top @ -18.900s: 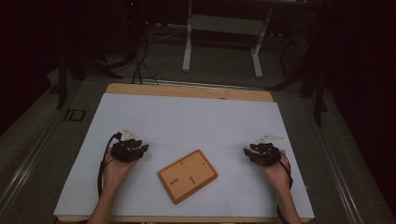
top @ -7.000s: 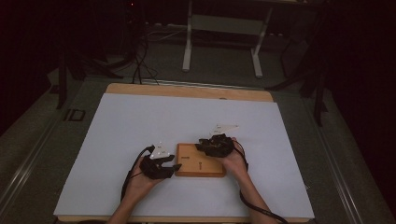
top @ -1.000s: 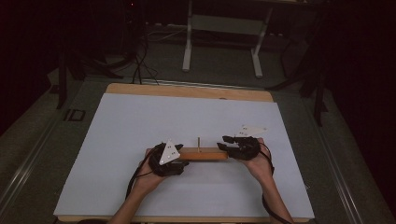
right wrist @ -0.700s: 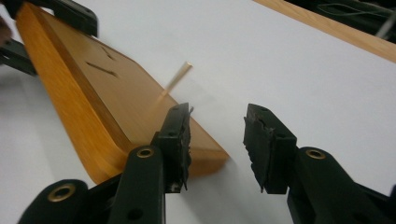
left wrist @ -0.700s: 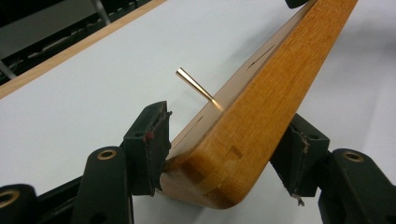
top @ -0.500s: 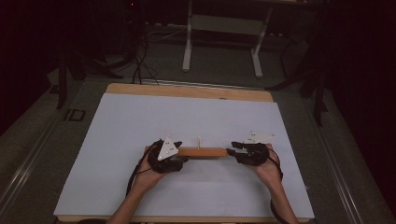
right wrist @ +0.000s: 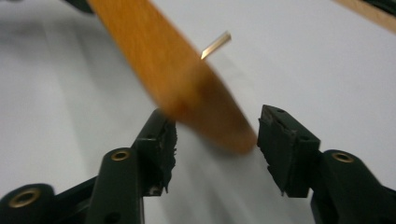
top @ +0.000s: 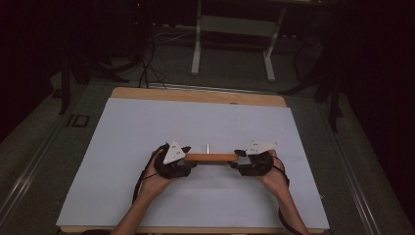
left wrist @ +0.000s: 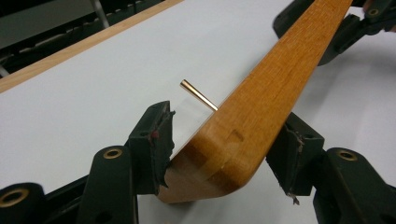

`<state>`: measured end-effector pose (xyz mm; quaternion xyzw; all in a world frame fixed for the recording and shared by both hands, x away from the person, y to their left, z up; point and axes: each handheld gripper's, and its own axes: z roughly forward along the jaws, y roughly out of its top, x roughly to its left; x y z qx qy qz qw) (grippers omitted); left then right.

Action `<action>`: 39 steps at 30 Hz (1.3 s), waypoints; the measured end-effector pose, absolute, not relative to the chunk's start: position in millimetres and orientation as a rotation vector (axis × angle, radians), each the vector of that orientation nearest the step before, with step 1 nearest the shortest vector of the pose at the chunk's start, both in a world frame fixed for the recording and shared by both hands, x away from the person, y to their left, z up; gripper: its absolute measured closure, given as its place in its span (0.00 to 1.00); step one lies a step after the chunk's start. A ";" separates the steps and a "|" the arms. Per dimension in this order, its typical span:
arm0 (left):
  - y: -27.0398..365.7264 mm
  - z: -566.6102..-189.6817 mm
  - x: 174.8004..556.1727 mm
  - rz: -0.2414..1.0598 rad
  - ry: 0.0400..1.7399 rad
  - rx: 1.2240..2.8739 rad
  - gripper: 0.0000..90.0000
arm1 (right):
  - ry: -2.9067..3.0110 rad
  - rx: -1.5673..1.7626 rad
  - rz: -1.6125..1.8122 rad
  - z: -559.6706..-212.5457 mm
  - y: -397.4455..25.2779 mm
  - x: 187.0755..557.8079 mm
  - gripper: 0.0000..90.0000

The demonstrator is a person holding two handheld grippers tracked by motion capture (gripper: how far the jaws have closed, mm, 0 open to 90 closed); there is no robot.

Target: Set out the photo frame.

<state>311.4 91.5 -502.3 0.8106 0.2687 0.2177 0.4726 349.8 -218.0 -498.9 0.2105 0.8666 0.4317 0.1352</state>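
A flat wooden frame (top: pixel 210 157) stands on its long edge, running left to right near the front middle of the white sheet (top: pixel 147 127). A thin metal pin (top: pixel 207 147) sticks out of its far face. My left gripper (top: pixel 180 164) is shut on the frame's left end; in the left gripper view both jaws press the rounded wood corner (left wrist: pixel 224 158), with the pin (left wrist: pixel 198 94) beyond it. My right gripper (top: pixel 243 164) sits at the frame's right end. In the right gripper view the blurred wood end (right wrist: pixel 187 88) lies between spread jaws, with a small gap at the right jaw.
A wooden table border (top: pixel 195 95) runs along the far edge of the white sheet. Beyond it, on the dark floor, stand a metal stand's legs (top: pixel 198 54) and cables (top: pixel 147 63). The person's forearms come in from the front edge.
The frame stays on edge between the grippers. My right gripper, which slid right half a second ago, has come back in around the frame's right end.
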 end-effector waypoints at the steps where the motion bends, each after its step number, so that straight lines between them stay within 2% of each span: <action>1: 91.8 -502.2 312.1 0.529 0.659 1.981 0.49 | 2.507 0.610 1.268 -499.1 -216.3 352.0 0.50; 24: 100.6 -517.9 335.5 0.458 0.755 1.999 0.54 | 2.486 0.639 1.385 -512.2 -208.6 371.2 0.56; 32: 98.4 -517.6 334.4 0.496 0.729 2.031 0.54 | 2.503 0.605 1.387 -512.4 -210.6 370.9 0.58; 39: 94.3 -517.7 331.7 0.583 0.704 2.070 0.55 | 2.493 0.561 1.352 -511.9 -208.3 367.5 0.61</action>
